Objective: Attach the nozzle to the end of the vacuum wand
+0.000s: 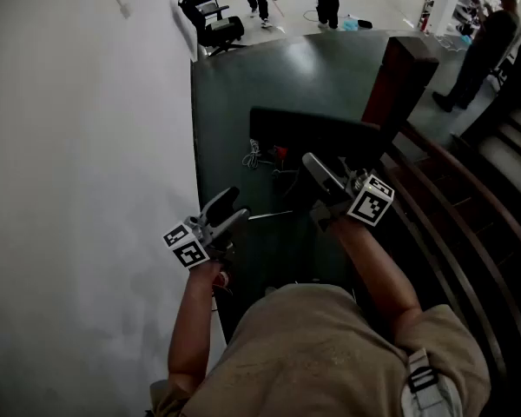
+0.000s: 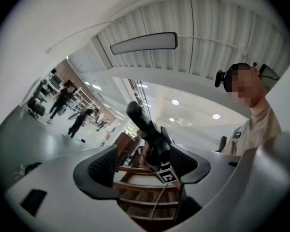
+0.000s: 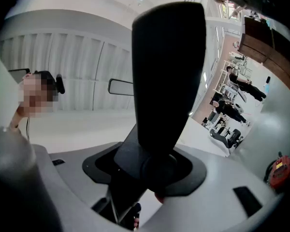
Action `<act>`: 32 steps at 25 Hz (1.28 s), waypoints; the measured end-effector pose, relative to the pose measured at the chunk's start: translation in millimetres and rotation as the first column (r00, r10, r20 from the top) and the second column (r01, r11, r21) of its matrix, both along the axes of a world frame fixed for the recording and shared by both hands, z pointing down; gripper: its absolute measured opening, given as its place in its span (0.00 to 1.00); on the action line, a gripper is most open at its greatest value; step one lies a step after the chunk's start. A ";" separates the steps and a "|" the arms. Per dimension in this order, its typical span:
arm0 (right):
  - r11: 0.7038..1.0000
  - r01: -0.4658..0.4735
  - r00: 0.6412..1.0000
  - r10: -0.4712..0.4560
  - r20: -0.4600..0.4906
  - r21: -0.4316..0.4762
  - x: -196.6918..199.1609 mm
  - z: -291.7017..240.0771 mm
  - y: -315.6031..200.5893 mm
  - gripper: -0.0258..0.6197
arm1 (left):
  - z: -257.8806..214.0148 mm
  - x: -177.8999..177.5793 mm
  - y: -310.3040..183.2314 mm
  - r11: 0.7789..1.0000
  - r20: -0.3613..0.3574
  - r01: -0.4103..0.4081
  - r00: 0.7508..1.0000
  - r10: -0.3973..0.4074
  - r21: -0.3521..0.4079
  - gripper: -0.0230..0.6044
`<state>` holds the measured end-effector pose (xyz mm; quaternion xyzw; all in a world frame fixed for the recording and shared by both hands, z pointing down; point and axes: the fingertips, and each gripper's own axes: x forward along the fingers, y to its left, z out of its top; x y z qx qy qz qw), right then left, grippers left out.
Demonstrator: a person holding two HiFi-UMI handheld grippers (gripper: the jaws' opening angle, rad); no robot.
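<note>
A black flat nozzle (image 3: pixel 166 66) stands up between the jaws of my right gripper (image 3: pixel 150 167), which is shut on its thick base. In the head view the nozzle (image 1: pixel 319 172) sticks out up and to the left from the right gripper (image 1: pixel 330 196). My left gripper (image 1: pixel 226 211) is lower left of it, a short way apart. In its own view the left gripper (image 2: pixel 142 166) is open with nothing between its pads; the nozzle (image 2: pixel 141 119) shows beyond the gap. A thin pale rod (image 1: pixel 269 216) lies between the two grippers; I cannot tell whether it is the wand.
A white wall (image 1: pixel 87 146) runs close on the left. Ahead lies a dark surface (image 1: pixel 313 72) with a small red object (image 1: pixel 280 152) and white cable (image 1: pixel 253 155). A wooden stair rail (image 1: pixel 456 207) is on the right. Several people and office chairs (image 1: pixel 213 20) are far off.
</note>
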<state>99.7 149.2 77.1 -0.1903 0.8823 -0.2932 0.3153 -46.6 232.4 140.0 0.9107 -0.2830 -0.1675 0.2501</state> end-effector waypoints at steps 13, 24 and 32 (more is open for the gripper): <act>0.983 0.022 0.998 -0.011 -0.060 0.184 -69.3 -27.2 32.7 0.46 | -34.5 69.9 15.5 0.942 -0.157 -0.329 0.936 0.317 -0.063 0.32; 0.962 0.221 0.965 -0.193 -0.177 0.158 -115.6 -32.3 64.4 0.46 | -57.9 23.9 25.9 0.957 -0.047 -0.234 0.968 0.245 0.169 0.32; 0.961 0.265 0.942 -0.240 -0.234 0.084 -175.1 8.1 68.3 0.47 | -23.3 -29.8 25.1 0.949 -0.038 -0.254 0.963 0.266 0.189 0.32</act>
